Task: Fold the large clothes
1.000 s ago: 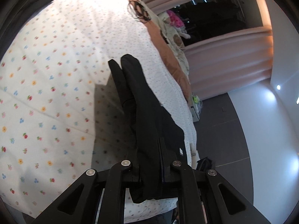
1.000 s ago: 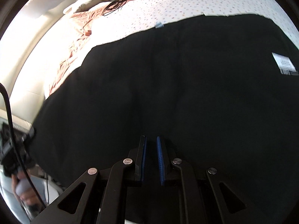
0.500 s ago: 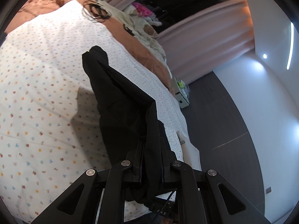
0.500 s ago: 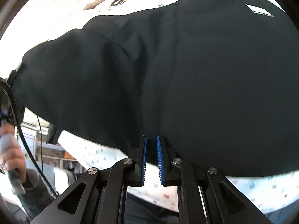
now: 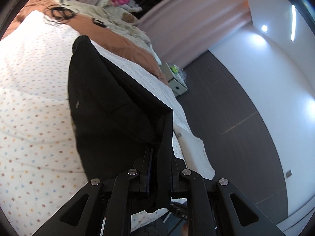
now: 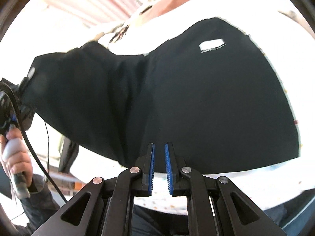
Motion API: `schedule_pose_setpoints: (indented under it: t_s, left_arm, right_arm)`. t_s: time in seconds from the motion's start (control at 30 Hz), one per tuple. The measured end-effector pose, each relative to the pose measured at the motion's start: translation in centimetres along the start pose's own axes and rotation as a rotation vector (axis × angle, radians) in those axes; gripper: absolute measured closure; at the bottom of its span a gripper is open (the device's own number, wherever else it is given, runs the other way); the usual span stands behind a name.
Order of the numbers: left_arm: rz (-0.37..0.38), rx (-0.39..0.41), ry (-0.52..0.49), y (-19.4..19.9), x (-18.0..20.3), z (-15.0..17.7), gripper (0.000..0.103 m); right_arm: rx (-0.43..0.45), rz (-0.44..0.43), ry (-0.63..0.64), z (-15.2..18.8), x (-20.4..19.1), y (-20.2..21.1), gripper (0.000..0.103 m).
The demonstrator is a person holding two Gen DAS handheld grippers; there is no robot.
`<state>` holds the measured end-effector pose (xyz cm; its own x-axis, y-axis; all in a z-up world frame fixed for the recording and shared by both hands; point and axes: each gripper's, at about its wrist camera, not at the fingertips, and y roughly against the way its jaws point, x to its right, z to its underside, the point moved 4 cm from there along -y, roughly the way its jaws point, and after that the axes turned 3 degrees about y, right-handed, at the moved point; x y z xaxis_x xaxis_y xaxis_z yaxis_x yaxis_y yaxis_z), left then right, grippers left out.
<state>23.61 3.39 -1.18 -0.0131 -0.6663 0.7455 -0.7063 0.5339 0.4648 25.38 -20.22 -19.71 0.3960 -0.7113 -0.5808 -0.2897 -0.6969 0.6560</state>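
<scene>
Evidently mid-fold: one edge of the black garment (image 6: 196,102) is raised, and no finished fold shows yet.

The left gripper (image 5: 160,169) is clamped on a bunched edge of the dark fabric, which runs up from its jaws in a lifted, doubled-over panel above the dotted bedsheet (image 5: 29,98). The right gripper (image 6: 159,165) has its blue pads (image 6: 152,169) drawn nearly together; in its own view nothing lies between them, and the garment's near hem sits just beyond the tips. Most of the garment spreads across the bed with a white label (image 6: 211,45) showing on top. One corner hangs toward the person's hand (image 6: 14,157). Judged remaining: carrying the raised edge across, laying it flat, smoothing, and any further folds.
</scene>
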Motion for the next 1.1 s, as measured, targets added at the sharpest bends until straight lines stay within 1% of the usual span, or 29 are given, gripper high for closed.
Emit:
schedule_pose_setpoints:
  t_s: [0.17, 0.33, 0.37, 0.5, 0.53, 0.6, 0.63, 0.67, 0.7, 0.73, 0.77, 0.8, 0.87, 0.93, 0.97, 1.0, 1.03, 1.1]
  left_arm:
    - [0.013, -0.060, -0.039, -3.3, 2.0, 0.4, 0.090]
    - [0.021, -0.127, -0.072, -7.0, 4.0, 1.2, 0.090]
    - [0.023, -0.144, -0.081, -7.9, 4.4, 1.5, 0.090]
    - [0.020, -0.232, -0.110, -11.8, 5.9, 2.9, 0.090]
    - [0.013, -0.261, -0.115, -13.0, 6.2, 3.2, 0.086]
    - [0.018, -0.307, -0.112, -14.7, 6.7, 4.0, 0.073]
    - [0.048, -0.332, -0.102, -15.5, 7.0, 4.4, 0.062]
    - [0.085, -0.346, -0.093, -15.9, 7.4, 4.6, 0.052]
    - [0.113, -0.355, -0.092, -16.0, 7.7, 4.9, 0.048]
    - [0.119, -0.353, -0.102, -16.0, 7.9, 5.0, 0.040]
    - [0.106, -0.340, -0.120, -15.8, 8.0, 5.0, 0.036]
    - [0.088, -0.326, -0.138, -15.5, 7.8, 4.9, 0.035]
    - [0.059, -0.310, -0.146, -14.7, 7.1, 4.7, 0.035]
    - [0.025, -0.296, -0.134, -13.7, 5.9, 4.6, 0.035]
    - [0.004, -0.286, -0.126, -13.2, 5.1, 4.4, 0.035]
    - [-0.018, -0.275, -0.115, -12.5, 4.1, 4.2, 0.035]
    - [-0.036, -0.265, -0.101, -12.0, 3.2, 4.2, 0.035]
    - [-0.073, -0.247, -0.069, -11.0, 1.4, 4.1, 0.035]
  right_arm:
    - [0.081, 0.016, -0.056, -0.4, 2.9, 3.0, 0.091]
    - [0.126, 0.038, -0.114, 0.4, 4.7, 4.7, 0.091]
    - [0.131, 0.041, -0.121, 0.4, 5.8, 5.6, 0.091]
    - [0.150, 0.058, -0.153, 1.1, 7.7, 6.9, 0.091]
    - [0.153, 0.065, -0.162, 1.3, 8.0, 7.2, 0.091]
    - [0.154, 0.073, -0.174, 1.5, 8.6, 7.6, 0.091]
    - [0.153, 0.076, -0.179, 1.6, 9.0, 7.9, 0.090]
    - [0.152, 0.081, -0.184, 1.8, 9.2, 8.1, 0.087]
    - [0.154, 0.084, -0.189, 1.9, 9.4, 8.4, 0.075]
    - [0.163, 0.085, -0.195, 2.0, 9.5, 8.7, 0.059]
    - [0.173, 0.083, -0.196, 2.0, 9.9, 9.2, 0.053]
    - [0.183, 0.078, -0.194, 2.0, 9.9, 9.4, 0.047]
    - [0.186, 0.058, -0.181, 1.7, 9.6, 9.6, 0.046]
    - [0.177, 0.039, -0.168, 1.4, 9.3, 9.3, 0.044]
    - [0.173, 0.033, -0.162, 1.2, 9.1, 9.1, 0.043]
    - [0.170, 0.028, -0.157, 1.0, 9.0, 8.8, 0.038]
    - [0.168, 0.024, -0.154, 0.8, 8.8, 8.5, 0.035]
    - [0.161, 0.019, -0.150, 0.4, 8.6, 7.8, 0.035]
